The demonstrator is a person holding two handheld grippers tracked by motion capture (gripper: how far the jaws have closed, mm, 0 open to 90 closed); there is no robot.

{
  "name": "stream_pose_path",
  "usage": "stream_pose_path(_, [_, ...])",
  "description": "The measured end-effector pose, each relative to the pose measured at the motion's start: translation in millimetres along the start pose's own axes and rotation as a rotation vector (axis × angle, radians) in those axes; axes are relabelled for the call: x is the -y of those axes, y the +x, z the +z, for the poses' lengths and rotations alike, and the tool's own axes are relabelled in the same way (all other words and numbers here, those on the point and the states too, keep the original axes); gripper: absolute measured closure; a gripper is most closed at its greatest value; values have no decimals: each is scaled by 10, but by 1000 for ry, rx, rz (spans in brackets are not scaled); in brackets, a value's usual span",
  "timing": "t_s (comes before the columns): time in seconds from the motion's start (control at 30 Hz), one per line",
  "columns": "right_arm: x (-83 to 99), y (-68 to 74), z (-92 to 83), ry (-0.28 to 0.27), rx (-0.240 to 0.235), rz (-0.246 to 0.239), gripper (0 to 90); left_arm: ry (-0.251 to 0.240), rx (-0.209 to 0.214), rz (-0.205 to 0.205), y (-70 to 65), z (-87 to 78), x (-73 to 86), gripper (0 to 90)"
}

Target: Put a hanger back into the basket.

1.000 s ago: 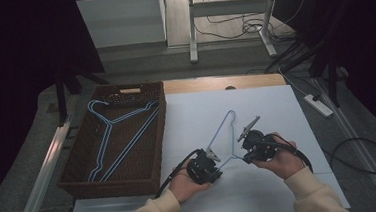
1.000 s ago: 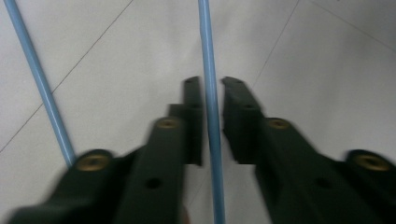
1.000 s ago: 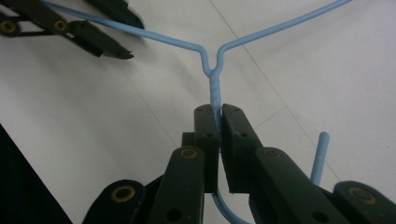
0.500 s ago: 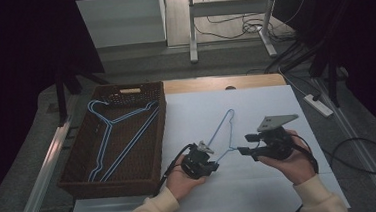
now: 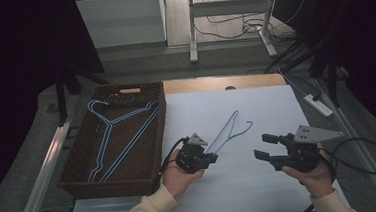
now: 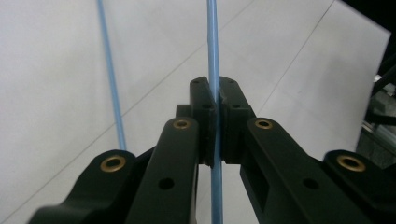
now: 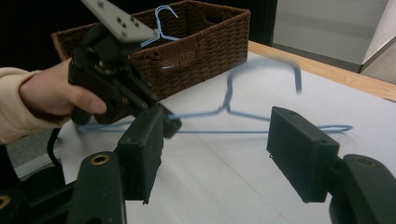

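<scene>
The left gripper (image 5: 211, 159) is pinching a thin blue wire hanger (image 5: 226, 131) near the table's (image 5: 276, 105) middle; the right gripper (image 5: 266, 146), jaws just opening, is holding nothing.

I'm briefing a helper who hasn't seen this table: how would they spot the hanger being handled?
On the white table, right of the brown wicker basket, one blue wire hanger is clamped in the left tool. The other hangers lie in the basket.

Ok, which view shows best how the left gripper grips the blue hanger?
The left gripper view: the left gripper is shut on the blue hanger, whose wire runs straight between its pads. The high view shows the whole hanger above the table, small. The right gripper view shows the grip from the side, with the hook blurred.
</scene>
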State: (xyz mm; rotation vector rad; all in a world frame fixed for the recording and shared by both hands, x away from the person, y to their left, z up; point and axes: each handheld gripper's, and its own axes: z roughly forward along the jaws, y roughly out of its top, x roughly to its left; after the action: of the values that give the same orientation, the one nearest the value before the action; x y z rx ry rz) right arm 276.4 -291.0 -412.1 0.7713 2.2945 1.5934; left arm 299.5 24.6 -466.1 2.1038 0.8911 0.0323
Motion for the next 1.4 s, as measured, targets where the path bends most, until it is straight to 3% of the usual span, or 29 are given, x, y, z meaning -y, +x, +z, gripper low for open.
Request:
stream_pose_path(0.3, [288, -121, 34, 57, 53, 51, 354, -58, 36, -10, -49, -217, -114, 862])
stream_pose_path(0.43, [365, -185, 77, 82, 77, 65, 351, -75, 34, 14, -94, -328, -177, 862])
stream_pose_path(0.77, [471, -262, 117, 111, 119, 98, 332, -163, 88, 4, -71, -813, -311, 862])
stream_pose_path(1.03, [520, -282, 160, 144, 140, 98, 323, -248, 87, 6, 106, -1366, -265, 862])
stream_pose_path(1.4, [559, -283, 199, 169, 157, 103, 318, -273, 42, -37, 441, -1736, -52, 862])
